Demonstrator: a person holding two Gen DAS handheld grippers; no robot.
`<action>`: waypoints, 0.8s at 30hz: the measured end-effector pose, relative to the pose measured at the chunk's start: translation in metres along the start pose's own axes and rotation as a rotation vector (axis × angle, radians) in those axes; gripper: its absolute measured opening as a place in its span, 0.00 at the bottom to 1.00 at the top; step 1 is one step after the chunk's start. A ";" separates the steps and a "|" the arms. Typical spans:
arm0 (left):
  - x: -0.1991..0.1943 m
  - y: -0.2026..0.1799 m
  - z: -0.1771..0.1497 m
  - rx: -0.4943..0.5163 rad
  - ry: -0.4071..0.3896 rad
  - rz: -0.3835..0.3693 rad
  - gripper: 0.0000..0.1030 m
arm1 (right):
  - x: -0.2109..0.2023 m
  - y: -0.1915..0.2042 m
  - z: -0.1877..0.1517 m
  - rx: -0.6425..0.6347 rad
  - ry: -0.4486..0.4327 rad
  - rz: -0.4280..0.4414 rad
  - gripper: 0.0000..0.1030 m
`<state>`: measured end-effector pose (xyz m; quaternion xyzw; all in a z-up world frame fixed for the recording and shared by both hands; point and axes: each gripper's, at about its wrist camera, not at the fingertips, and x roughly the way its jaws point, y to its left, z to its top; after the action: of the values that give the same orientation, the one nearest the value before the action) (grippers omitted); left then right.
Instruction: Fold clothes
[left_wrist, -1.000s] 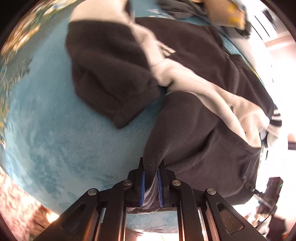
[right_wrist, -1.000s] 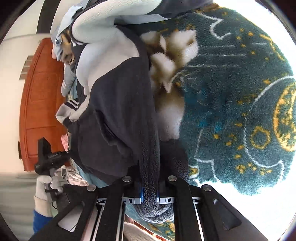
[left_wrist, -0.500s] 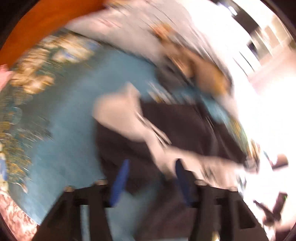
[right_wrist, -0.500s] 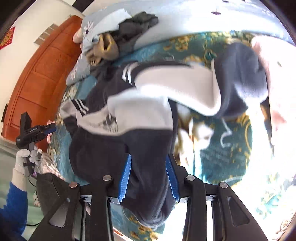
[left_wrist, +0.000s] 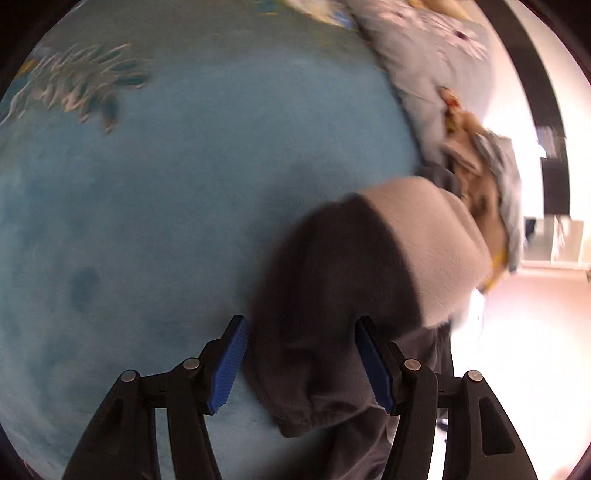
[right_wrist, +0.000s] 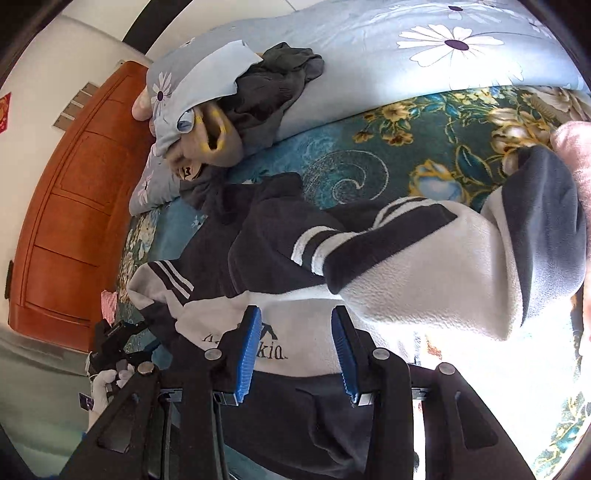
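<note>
Letting go: you have spread both tools; a second ago each pinched dark fleece, now neither holds cloth.
Left gripper (left_wrist: 299, 363): jaws apart, straddling the dark sleeve (left_wrist: 325, 295), whose cuff lies between the blue pads on the teal blanket (left_wrist: 166, 203).
Right gripper (right_wrist: 295, 350): jaws apart over the sweatshirt (right_wrist: 424, 280), near its printed chest.
Meaning: this fold looks laid down; you likely need a fresh grasp next.
</note>
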<state>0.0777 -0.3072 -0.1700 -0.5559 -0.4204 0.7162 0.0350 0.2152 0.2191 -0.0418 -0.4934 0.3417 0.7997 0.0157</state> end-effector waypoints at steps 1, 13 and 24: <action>-0.007 -0.013 -0.001 0.081 -0.029 0.026 0.62 | 0.004 0.004 0.002 -0.006 0.004 -0.003 0.39; 0.073 -0.129 -0.078 1.031 0.291 0.406 0.64 | 0.048 0.049 0.015 -0.069 0.058 -0.007 0.40; 0.087 -0.114 -0.081 1.156 0.226 0.488 0.33 | 0.048 0.054 0.017 -0.073 0.062 -0.044 0.40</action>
<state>0.0645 -0.1434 -0.1658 -0.5991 0.1790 0.7519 0.2092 0.1576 0.1724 -0.0473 -0.5258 0.3016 0.7953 0.0048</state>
